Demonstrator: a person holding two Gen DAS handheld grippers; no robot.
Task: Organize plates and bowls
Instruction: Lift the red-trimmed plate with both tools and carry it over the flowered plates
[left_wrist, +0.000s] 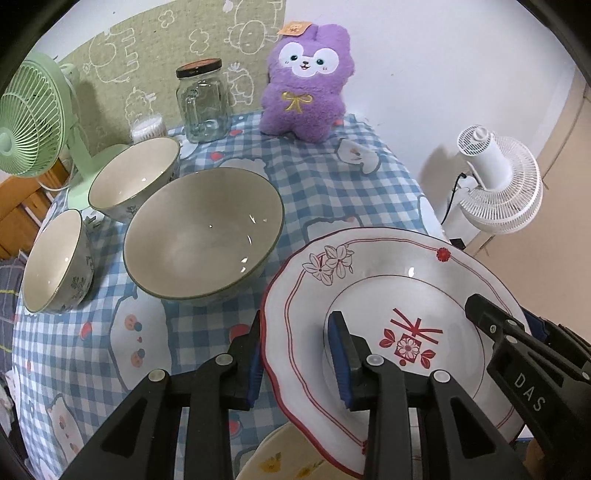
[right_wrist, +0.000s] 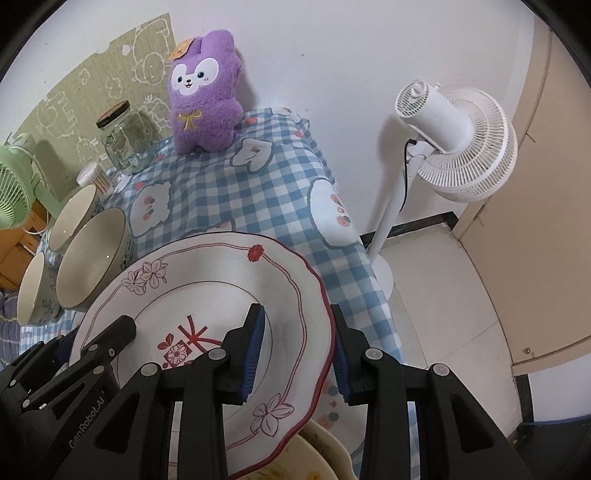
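A white plate (left_wrist: 388, 280) (right_wrist: 207, 273) with a red scalloped rim and flower drawings hangs tilted above the table. My left gripper (left_wrist: 297, 354) is shut on its left rim, one pad under the edge and one on the inner face. My right gripper (right_wrist: 297, 350) is shut on the opposite rim; it shows as a black jaw in the left wrist view (left_wrist: 491, 321). The left gripper (right_wrist: 110, 339) appears at the plate's left in the right wrist view. Below the plate lies a cream plate (left_wrist: 280, 458) (right_wrist: 317, 454) with yellow flowers. A large grey-rimmed bowl (left_wrist: 203, 236) (right_wrist: 92, 254) and two smaller bowls (left_wrist: 136, 177) (left_wrist: 51, 258) stand to the left.
At the back of the blue checked tablecloth (left_wrist: 314, 177) sit a purple plush toy (left_wrist: 306, 85), a lidded glass jar (left_wrist: 203, 103) and a tub of cotton swabs (left_wrist: 147, 127). A green fan (left_wrist: 33, 122) stands at the left. A white standing fan (right_wrist: 458, 136) is off the table's right edge.
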